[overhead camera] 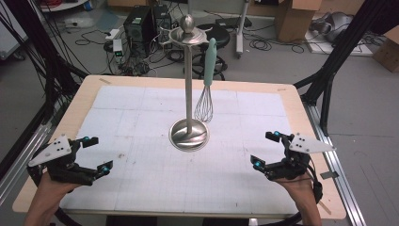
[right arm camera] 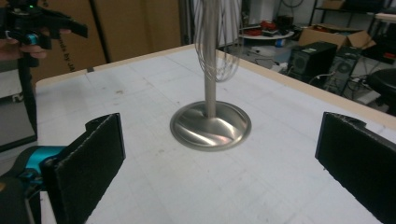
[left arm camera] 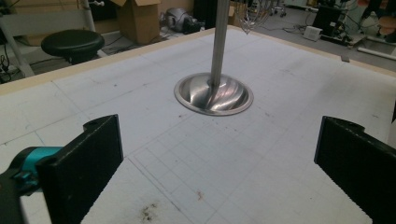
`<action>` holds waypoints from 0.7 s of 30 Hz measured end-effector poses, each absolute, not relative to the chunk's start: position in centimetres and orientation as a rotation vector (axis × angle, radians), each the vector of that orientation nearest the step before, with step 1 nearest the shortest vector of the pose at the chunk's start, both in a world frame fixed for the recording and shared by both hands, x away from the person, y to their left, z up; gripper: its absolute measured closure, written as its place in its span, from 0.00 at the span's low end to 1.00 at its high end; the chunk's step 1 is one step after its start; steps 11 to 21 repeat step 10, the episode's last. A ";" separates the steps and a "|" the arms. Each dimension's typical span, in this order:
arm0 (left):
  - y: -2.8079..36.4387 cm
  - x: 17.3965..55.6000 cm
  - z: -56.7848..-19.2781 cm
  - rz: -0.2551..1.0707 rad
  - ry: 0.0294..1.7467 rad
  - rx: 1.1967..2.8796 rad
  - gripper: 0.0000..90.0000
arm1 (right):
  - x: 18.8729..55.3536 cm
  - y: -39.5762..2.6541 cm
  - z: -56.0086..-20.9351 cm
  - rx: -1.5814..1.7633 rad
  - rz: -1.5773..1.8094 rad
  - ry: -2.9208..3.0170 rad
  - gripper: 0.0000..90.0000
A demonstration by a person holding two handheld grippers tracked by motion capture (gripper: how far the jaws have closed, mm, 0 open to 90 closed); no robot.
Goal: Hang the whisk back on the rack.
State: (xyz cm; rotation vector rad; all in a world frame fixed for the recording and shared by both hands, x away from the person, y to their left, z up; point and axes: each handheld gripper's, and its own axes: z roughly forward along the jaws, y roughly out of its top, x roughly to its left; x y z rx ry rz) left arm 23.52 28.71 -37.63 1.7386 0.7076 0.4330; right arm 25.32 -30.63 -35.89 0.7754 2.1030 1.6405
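A steel utensil stand point(overhead camera: 189, 94) rises from a round base point(overhead camera: 189, 135) at the table's middle. Its base also appears in the left gripper view point(left arm camera: 214, 94) and the right gripper view point(right arm camera: 210, 125). A whisk point(overhead camera: 206, 84) with a teal handle hangs from the stand's top on the right side; its wires point(right arm camera: 218, 42) hang behind the pole. My left gripper point(overhead camera: 97, 153) is open near the front left, nothing between its jaws point(left arm camera: 217, 168). My right gripper point(overhead camera: 266, 149) is open near the front right, also holding nothing point(right arm camera: 219, 172). The other hand's gripper point(right arm camera: 42, 25) shows far off.
A white gridded mat point(overhead camera: 141, 179) covers most of the wooden table point(overhead camera: 84, 89). Beyond the far edge are computer towers point(overhead camera: 141, 23), a black stool point(overhead camera: 216, 33), cardboard boxes point(overhead camera: 291, 19) and cables on the floor. Black frame legs point(overhead camera: 329, 70) stand at the right.
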 end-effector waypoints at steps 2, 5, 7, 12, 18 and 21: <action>28.7 23.6 -37.7 0.431 0.706 1.735 0.02 | 25.0 -31.1 -36.6 0.786 1.663 2.077 0.00; 28.6 23.6 -37.8 0.428 0.705 1.738 0.02 | 25.1 -31.5 -37.0 0.814 1.638 2.100 0.00; 28.6 23.6 -37.9 0.429 0.705 1.742 0.02 | 25.0 -31.7 -37.2 0.819 1.639 2.091 0.00; 28.5 23.7 -37.8 0.429 0.703 1.742 0.02 | 25.0 -31.7 -37.2 0.818 1.639 2.089 0.00; 28.5 23.7 -37.8 0.429 0.703 1.742 0.02 | 25.0 -31.7 -37.2 0.818 1.639 2.089 0.00; 28.5 23.7 -37.8 0.429 0.703 1.742 0.02 | 25.0 -31.7 -37.2 0.818 1.639 2.089 0.00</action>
